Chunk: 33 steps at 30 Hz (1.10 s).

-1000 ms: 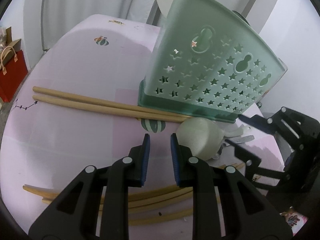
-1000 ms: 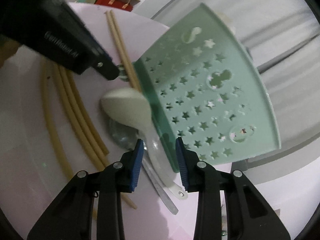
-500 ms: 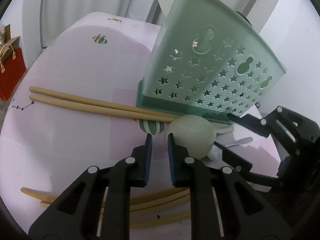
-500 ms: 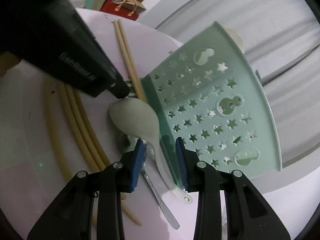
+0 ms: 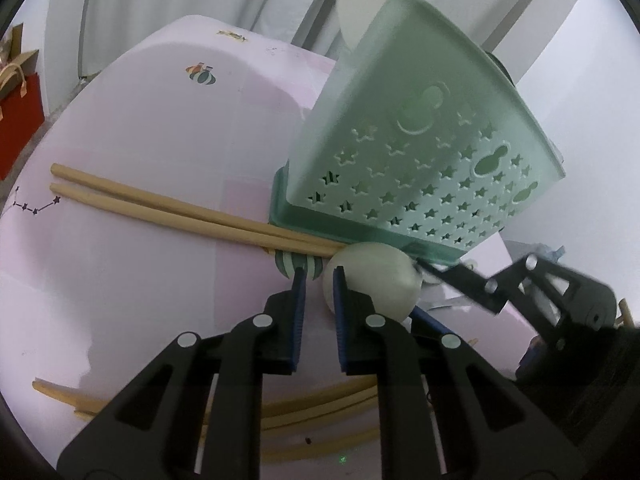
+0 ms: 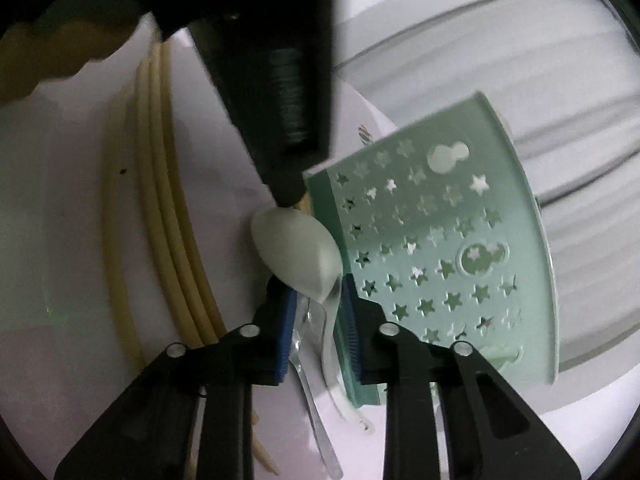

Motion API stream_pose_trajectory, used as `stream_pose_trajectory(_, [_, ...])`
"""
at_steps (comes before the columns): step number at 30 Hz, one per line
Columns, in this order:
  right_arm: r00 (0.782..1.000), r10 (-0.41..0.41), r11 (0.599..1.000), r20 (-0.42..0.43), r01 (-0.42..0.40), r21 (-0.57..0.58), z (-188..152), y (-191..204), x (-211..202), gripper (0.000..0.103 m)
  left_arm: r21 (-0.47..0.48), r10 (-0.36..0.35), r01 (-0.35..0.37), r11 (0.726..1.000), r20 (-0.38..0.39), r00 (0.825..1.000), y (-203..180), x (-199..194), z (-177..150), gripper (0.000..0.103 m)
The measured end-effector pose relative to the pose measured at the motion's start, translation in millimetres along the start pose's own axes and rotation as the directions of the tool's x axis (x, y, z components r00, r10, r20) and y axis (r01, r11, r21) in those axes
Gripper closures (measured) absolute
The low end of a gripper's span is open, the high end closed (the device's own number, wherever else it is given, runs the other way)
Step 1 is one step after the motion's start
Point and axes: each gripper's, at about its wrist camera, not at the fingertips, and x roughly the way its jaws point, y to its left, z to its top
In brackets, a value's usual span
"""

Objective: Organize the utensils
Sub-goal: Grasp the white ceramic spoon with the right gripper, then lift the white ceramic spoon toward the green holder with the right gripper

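Observation:
A white soup spoon (image 5: 376,284) lies bowl down against the base of the green star-cut utensil holder (image 5: 420,168). My left gripper (image 5: 318,282) is closing just left of the bowl. Only bare table shows in its narrow gap, and its right pad is at the bowl's edge. In the right wrist view the spoon's bowl (image 6: 296,252) sits just ahead of my right gripper (image 6: 318,304). Those jaws are closing around the spoon's neck, with the pads close on either side. A metal spoon (image 6: 320,420) lies under it. The right gripper (image 5: 418,290) also shows in the left wrist view.
Two straight wooden chopsticks (image 5: 160,204) run from the left to under the holder's base. Several pale curved chopsticks (image 5: 320,408) lie near me on the pink table (image 5: 160,120). Another white spoon (image 5: 368,12) stands in the holder. A red bag (image 5: 20,120) sits off the left edge.
The left gripper narrowed and moved forward to the spoon's bowl. The right gripper rolled, moved in until its fingers flank the spoon's neck, and narrowed.

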Motion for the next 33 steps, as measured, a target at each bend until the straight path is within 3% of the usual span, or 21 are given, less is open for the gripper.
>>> stream_pose_trajectory(7, [0.998, -0.052, 0.995, 0.027, 0.055, -0.088, -3.2, 23.2, -2.4, 0.083, -0.049, -0.057, 0.057, 0.997, 0.004, 0.998, 7.3, 0.9, 7.4, 0.092])
stream_pose_trajectory(11, [0.998, -0.043, 0.995, 0.037, 0.046, -0.091, 1.7, 38.7, -9.2, 0.087, -0.076, -0.089, 0.089, 0.993, 0.007, 0.996, 12.5, 0.4, 13.0, 0.092])
stream_pose_trajectory(13, [0.999, -0.024, 0.998, 0.043, 0.027, -0.05, 1.2, 37.3, -8.3, 0.096, -0.077, -0.089, 0.09, 0.993, 0.016, 0.996, 13.5, -3.6, 14.6, 0.092])
stream_pose_trajectory(18, [0.998, 0.014, 0.999, 0.053, -0.016, 0.044, 1.6, 27.3, -17.6, 0.097, -0.102, -0.088, 0.09, 0.991, 0.024, 0.996, 20.2, -5.9, 16.6, 0.092])
stream_pose_trajectory(26, [0.997, -0.006, 0.996, 0.081, 0.013, -0.087, -0.1, 58.0, -16.0, 0.095, -0.111, -0.072, 0.075, 0.991, 0.033, 0.997, 23.8, -12.2, 14.2, 0.092])
stream_pose_trajectory(30, [0.996, -0.011, 0.994, 0.086, 0.021, -0.109, -2.9, 67.4, -14.8, 0.097, -0.11, -0.059, 0.063, 0.992, 0.039, 0.997, 20.8, -14.6, 14.2, 0.092])
stream_pose_trajectory(33, [0.995, -0.031, 0.998, 0.094, 0.037, -0.06, -10.2, 66.9, -14.1, 0.098, -0.095, -0.035, 0.041, 0.995, 0.06, 0.998, 18.9, -23.4, 14.4, 0.092])
